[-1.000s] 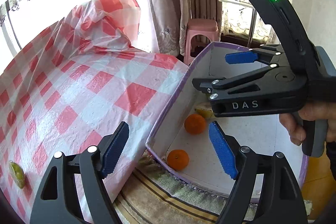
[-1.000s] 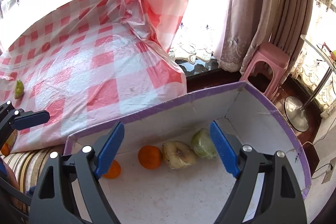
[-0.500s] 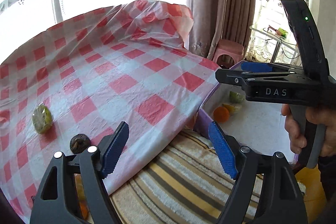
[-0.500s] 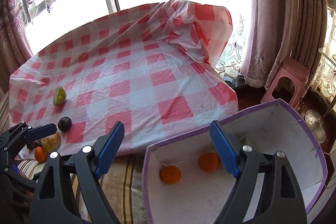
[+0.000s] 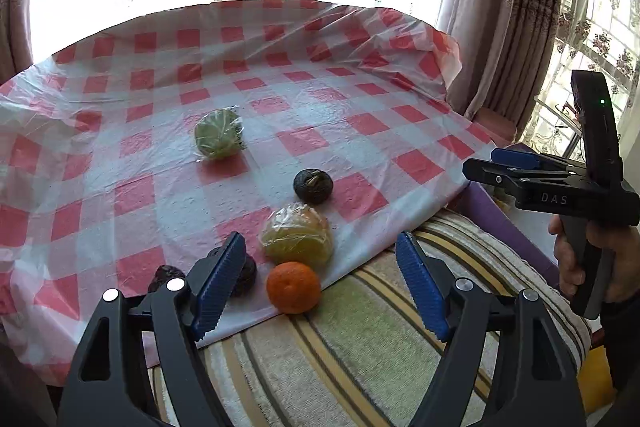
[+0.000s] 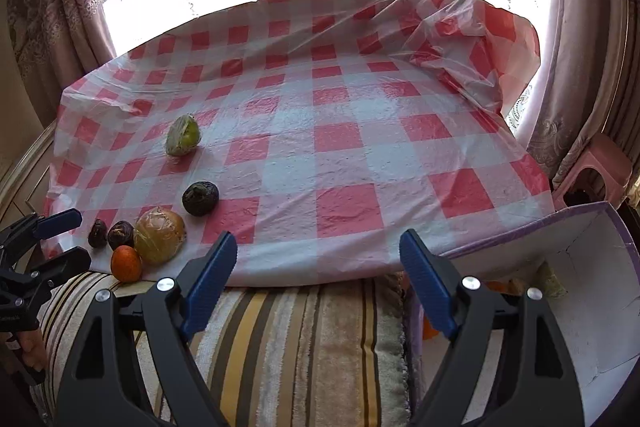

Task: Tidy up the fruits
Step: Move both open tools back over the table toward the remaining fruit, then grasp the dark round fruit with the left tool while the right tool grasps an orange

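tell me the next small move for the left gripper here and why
Probably ease the left gripper forward and down onto the orange. Its jaws stand open and empty, and the orange sits nearest, right between them at the edge of the checked cloth, so it looks the easiest fruit to take next. The right gripper is also open and empty.

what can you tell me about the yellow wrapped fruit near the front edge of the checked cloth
The yellow wrapped fruit is round, the biggest fruit on the cloth, yellow shading to orange-brown on top, under crinkled clear film that glints. It sits near the front edge of the red-and-white checked cloth, with the small orange right in front of it, close or touching. No gripper touches it.
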Demonstrator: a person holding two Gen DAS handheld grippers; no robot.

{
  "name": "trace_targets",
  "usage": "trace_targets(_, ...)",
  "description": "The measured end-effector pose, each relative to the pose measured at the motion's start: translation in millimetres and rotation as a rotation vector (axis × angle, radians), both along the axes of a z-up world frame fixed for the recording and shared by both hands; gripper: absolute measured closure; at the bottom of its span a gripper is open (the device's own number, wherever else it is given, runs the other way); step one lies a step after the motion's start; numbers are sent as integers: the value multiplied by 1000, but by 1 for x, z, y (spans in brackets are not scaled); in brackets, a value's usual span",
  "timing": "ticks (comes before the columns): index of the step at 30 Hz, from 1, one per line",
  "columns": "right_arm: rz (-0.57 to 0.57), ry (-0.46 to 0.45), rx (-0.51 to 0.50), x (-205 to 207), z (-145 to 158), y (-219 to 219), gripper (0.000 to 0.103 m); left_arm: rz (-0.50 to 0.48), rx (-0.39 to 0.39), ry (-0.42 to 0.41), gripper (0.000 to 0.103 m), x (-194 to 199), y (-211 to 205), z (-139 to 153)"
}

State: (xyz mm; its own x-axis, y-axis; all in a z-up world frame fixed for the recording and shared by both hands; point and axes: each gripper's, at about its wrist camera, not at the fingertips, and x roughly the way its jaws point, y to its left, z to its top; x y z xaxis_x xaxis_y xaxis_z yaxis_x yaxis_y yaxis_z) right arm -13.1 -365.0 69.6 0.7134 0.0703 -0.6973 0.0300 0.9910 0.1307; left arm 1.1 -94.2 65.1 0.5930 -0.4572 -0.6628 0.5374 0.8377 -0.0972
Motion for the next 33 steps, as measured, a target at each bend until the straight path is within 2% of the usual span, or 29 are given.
trace_targets(9, 99, 27, 16, 7, -4, 44, 19, 85, 4, 33, 28, 0, 51, -13)
trace_targets(14, 185, 34, 25, 5, -6, 82, 19, 149, -53, 94, 30, 13, 81, -22)
trace_targets(17, 243, 45, 22, 5, -9, 105, 19, 168, -68, 113, 36, 18, 92, -26)
trace_targets(24, 317, 65, 6, 11, -14, 141, 19, 189, -94, 166, 46, 31, 103, -36)
trace_targets(33, 366, 93, -26, 18, -22, 163, 20, 199, -125, 241, 49, 52, 109, -51)
